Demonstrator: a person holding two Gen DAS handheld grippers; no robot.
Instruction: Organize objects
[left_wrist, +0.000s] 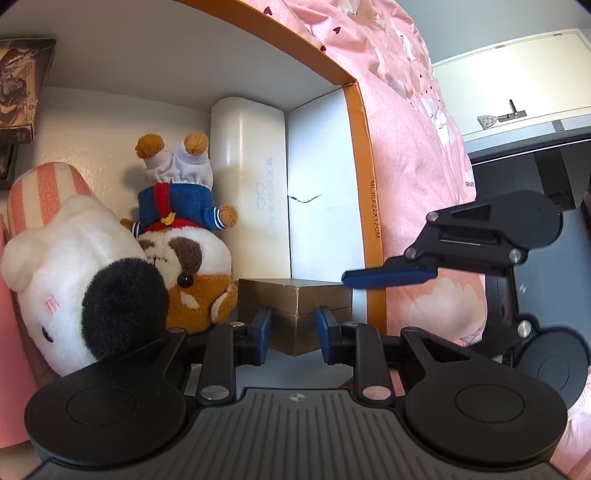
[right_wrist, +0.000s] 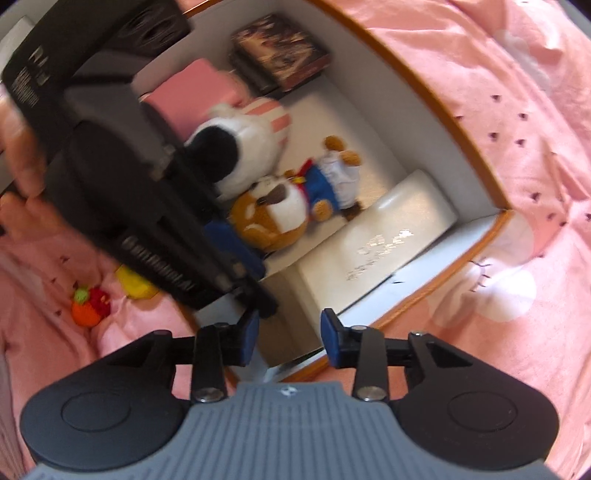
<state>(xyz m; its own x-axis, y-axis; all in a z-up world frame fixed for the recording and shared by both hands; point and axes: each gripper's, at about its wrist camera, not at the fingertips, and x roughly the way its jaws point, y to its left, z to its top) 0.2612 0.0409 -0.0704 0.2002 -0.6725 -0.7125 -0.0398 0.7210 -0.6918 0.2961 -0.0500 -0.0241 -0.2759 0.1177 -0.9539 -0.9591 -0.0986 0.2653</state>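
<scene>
I judge the gold box (left_wrist: 295, 295) just placed in the storage box (left_wrist: 356, 177), at six o'clock below the white case (left_wrist: 247, 177) and beside the bear (left_wrist: 192, 254). My left gripper (left_wrist: 293, 332) straddles it narrowly, pads apparently clear; my right gripper (right_wrist: 288, 336), angled steeply down, hangs half-open and empty. Next: fetch the fruit toys (right_wrist: 92, 301) at nine o'clock.

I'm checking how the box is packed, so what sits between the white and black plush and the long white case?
The brown dog plush in a blue sailor top lies between the white and black plush and the long white case. Both wrist views show it.
</scene>
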